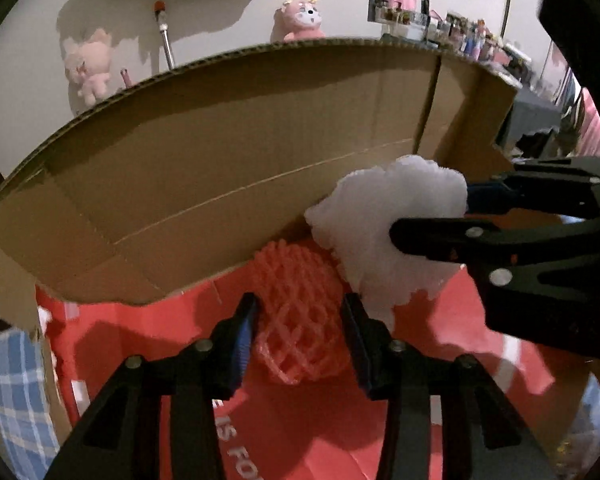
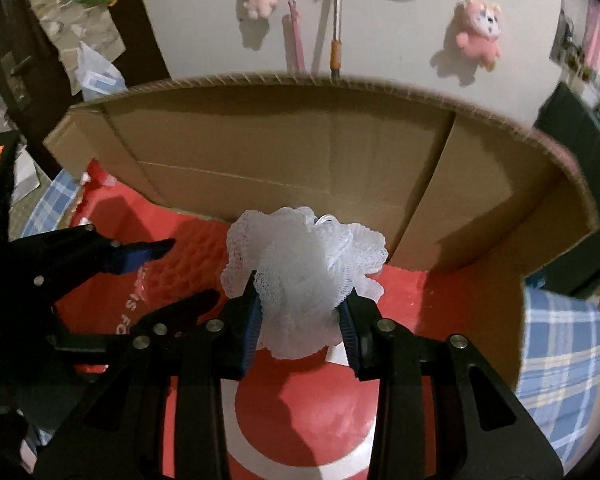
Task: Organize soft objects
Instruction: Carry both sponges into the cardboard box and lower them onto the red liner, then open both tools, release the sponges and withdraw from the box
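- Right hand-held gripper (image 2: 300, 316) is clamping a white mesh bath pouf (image 2: 304, 276); both blue pads are pressing into its lower half, and the ruffles are bulging out above the fingertips.
- Left hand-held gripper (image 1: 300, 320) is sitting with jaws apart around a pink foam net sleeve (image 1: 300, 316); the sleeve is lying between the pads on the red surface, and whether the pads are touching it I cannot tell.
- In the left wrist view the right gripper is coming in from the right side, holding the pouf just above and right of the pink sleeve, touching or overlapping its edge.
- Both items are sitting over a red printed sheet (image 2: 300, 420) with white lettering, lining the bottom of an open cardboard box (image 2: 284, 148).
- The box's brown back wall is standing directly behind the pouf.
- Blue plaid cloth (image 2: 560, 352) is showing outside the box on the right.
- Far back: two pink plush toys (image 2: 480, 36) are hanging on a pale wall.
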`<state>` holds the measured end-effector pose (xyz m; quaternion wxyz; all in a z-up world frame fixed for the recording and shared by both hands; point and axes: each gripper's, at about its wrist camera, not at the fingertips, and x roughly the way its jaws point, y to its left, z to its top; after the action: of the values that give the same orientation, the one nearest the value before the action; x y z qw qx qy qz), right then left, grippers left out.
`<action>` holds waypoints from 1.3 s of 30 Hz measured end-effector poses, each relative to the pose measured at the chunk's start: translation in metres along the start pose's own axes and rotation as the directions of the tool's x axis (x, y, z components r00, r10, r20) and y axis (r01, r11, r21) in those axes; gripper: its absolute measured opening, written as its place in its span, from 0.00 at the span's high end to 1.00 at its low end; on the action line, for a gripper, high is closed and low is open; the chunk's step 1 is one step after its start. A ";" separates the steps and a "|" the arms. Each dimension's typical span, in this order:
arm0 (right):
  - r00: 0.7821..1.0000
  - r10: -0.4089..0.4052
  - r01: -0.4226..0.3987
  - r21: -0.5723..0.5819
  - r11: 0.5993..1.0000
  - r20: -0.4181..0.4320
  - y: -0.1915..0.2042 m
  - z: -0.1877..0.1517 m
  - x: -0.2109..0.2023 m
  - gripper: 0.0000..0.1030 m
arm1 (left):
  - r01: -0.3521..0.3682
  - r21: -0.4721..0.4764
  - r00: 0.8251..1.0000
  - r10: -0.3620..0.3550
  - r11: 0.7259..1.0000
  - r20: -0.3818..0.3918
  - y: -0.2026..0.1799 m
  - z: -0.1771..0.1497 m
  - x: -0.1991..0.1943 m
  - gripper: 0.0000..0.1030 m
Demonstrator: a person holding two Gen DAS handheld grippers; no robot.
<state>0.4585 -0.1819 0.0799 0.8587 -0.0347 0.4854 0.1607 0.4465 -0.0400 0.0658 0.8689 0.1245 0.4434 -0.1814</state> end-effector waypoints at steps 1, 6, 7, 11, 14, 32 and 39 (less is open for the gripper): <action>1.000 -0.003 0.003 0.009 1.000 -0.008 -0.002 -0.001 0.004 0.65 | -0.009 0.009 1.000 0.009 1.000 0.002 -0.002 -0.001 0.002 0.52; 1.000 0.023 -0.023 0.046 0.999 -0.013 -0.008 -0.005 0.007 0.57 | -0.024 0.033 1.000 0.024 0.999 -0.006 -0.007 -0.007 0.002 0.43; 1.000 0.024 -0.023 0.052 0.998 -0.019 -0.009 -0.005 0.007 0.56 | -0.027 0.034 1.000 0.027 0.999 -0.008 -0.008 -0.008 0.002 0.41; 0.999 0.022 -0.020 0.074 0.997 -0.039 -0.011 -0.003 0.007 0.48 | -0.034 0.024 0.999 0.034 0.999 -0.010 -0.006 -0.010 0.002 0.38; 0.999 0.022 -0.018 0.085 0.996 -0.046 -0.010 -0.003 0.006 0.45 | -0.034 0.006 0.999 0.034 0.999 -0.004 -0.001 -0.007 0.002 0.29; 1.000 -0.024 0.026 0.119 0.993 -0.015 -0.009 -0.001 -0.023 0.23 | -0.078 -0.049 0.995 0.080 0.996 0.052 -0.010 -0.022 -0.030 0.05; 0.995 -0.026 0.015 0.117 0.993 0.094 0.003 -0.010 -0.085 0.23 | -0.091 -0.116 0.979 0.110 0.989 0.169 -0.007 -0.027 -0.090 0.02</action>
<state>0.4088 -0.2021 0.1462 0.8831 0.0180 0.4519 0.1250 0.3752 -0.0176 0.1229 0.9179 0.0835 0.3678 -0.1232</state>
